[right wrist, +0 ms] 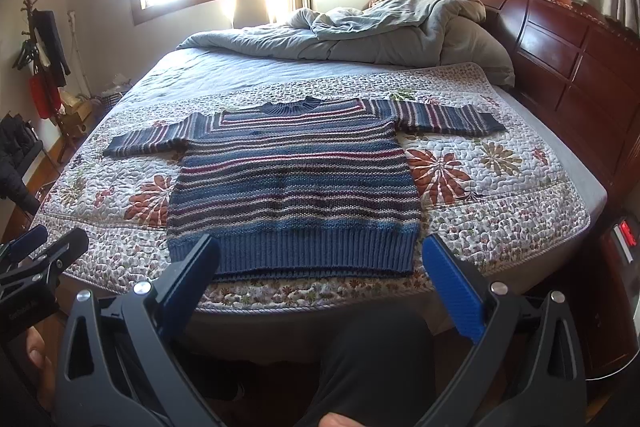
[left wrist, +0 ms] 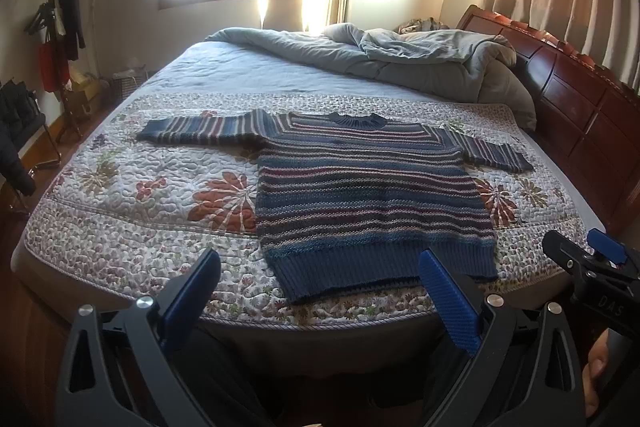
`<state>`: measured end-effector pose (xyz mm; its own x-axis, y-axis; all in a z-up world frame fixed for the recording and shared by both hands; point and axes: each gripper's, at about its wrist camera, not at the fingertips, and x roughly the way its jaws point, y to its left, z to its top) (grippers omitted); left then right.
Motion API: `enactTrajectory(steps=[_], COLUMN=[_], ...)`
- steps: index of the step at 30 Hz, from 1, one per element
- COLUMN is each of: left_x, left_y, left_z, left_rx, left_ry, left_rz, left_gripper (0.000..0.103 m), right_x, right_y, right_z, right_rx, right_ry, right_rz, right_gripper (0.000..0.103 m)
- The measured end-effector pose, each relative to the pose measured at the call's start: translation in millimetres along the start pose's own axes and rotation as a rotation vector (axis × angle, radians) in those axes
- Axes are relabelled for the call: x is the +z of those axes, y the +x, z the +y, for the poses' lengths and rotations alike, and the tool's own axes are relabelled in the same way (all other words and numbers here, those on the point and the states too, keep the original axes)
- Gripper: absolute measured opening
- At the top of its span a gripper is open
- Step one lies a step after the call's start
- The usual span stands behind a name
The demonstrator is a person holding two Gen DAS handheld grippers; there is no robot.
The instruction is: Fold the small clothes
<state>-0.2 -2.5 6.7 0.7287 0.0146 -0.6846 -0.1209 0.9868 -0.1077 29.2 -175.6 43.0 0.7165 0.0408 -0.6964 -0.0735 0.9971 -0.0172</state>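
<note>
A small blue striped knit sweater lies flat on the floral quilt, sleeves spread out to both sides, hem toward me. It also shows in the right wrist view. My left gripper is open and empty, held above the bed's near edge in front of the hem. My right gripper is open and empty, also just short of the hem. The right gripper shows at the right edge of the left wrist view, and the left gripper at the left edge of the right wrist view.
A rumpled grey duvet is piled at the far side of the bed. A dark wooden headboard runs along the right. A coat rack with clothes and a chair stand at the left. My legs are below the bed edge.
</note>
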Motion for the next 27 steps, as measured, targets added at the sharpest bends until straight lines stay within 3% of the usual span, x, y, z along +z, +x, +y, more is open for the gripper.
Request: enactTrajectory(steps=[27], left_x=[-0.6], left_y=[2.1], left_z=[-0.5], left_rx=[-0.002], left_ry=[0.003], left_rz=[0.003], left_gripper=[0.099], right_x=[-3.2], right_y=[5.8], right_z=[-3.9], right_rx=[0.001], right_ry=[0.008], right_rz=[0.012], right_gripper=[0.100])
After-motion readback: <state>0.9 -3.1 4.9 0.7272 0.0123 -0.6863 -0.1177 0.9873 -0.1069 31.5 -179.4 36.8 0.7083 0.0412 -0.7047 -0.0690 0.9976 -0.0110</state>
